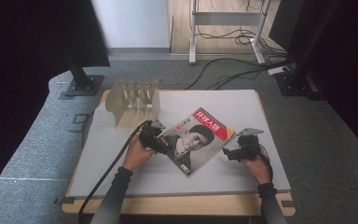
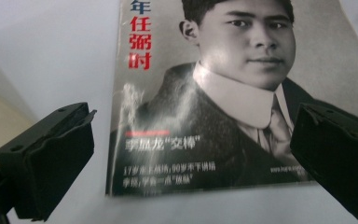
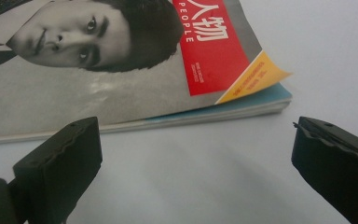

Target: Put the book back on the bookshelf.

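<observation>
A magazine (image 1: 196, 140) with a portrait and a red title block on its cover lies flat and askew in the middle of the white board (image 1: 242, 105). My left gripper (image 1: 162, 143) is at its left edge and open. In the left gripper view the left gripper (image 2: 193, 128) has one jaw over bare board and the other over the magazine (image 2: 223, 93) cover, straddling the spine near a corner. My right gripper (image 1: 230, 153) is open beside the right edge. The right gripper (image 3: 196, 140) hovers over bare board, just short of the magazine's (image 3: 121, 79) page edge and curled yellow corner.
A beige slotted rack (image 1: 135, 100) stands at the board's back left, close behind the left hand. The left gripper's black cable (image 1: 107, 172) trails off the front left. Black stands (image 1: 81, 81) and floor cables (image 1: 233, 70) lie beyond the table.
</observation>
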Action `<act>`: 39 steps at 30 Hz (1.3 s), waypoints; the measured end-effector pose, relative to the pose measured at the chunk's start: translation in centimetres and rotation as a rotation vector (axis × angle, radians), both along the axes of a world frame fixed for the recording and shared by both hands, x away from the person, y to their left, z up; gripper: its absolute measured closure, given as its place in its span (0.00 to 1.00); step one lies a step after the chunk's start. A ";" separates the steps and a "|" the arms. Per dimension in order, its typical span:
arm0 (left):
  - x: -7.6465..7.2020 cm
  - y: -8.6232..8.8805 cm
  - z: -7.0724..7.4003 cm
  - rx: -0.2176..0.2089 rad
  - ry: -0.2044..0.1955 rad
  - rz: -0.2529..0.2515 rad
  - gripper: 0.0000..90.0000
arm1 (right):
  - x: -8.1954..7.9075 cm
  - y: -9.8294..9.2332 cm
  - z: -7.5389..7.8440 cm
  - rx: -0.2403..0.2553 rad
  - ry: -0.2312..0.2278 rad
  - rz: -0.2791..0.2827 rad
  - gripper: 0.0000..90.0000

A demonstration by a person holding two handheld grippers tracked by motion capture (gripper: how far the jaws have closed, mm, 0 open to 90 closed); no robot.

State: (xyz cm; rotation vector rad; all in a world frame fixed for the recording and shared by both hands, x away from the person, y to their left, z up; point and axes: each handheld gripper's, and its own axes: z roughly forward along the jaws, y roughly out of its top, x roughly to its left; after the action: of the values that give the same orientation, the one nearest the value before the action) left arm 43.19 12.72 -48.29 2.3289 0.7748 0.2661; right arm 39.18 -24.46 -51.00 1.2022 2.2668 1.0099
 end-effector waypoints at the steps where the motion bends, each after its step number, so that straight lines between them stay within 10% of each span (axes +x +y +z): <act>1: 0.3 -0.3 -0.1 -0.007 0.006 -0.006 0.00 | 0.2 0.1 0.0 -0.001 0.002 0.005 0.01; 22: 2.7 -2.2 -3.3 0.007 0.032 -0.018 0.00 | 7.5 2.1 -0.7 -0.073 0.063 0.083 0.01; 39: 2.6 -1.5 -4.5 -0.041 0.019 0.008 0.00 | 7.9 1.9 -1.9 -0.016 0.103 0.114 0.00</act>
State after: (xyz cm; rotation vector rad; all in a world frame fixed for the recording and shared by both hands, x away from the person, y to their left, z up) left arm 45.79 11.18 -52.75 2.2937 0.7920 0.2297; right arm 47.12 -22.61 -52.91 1.1550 2.4430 0.9890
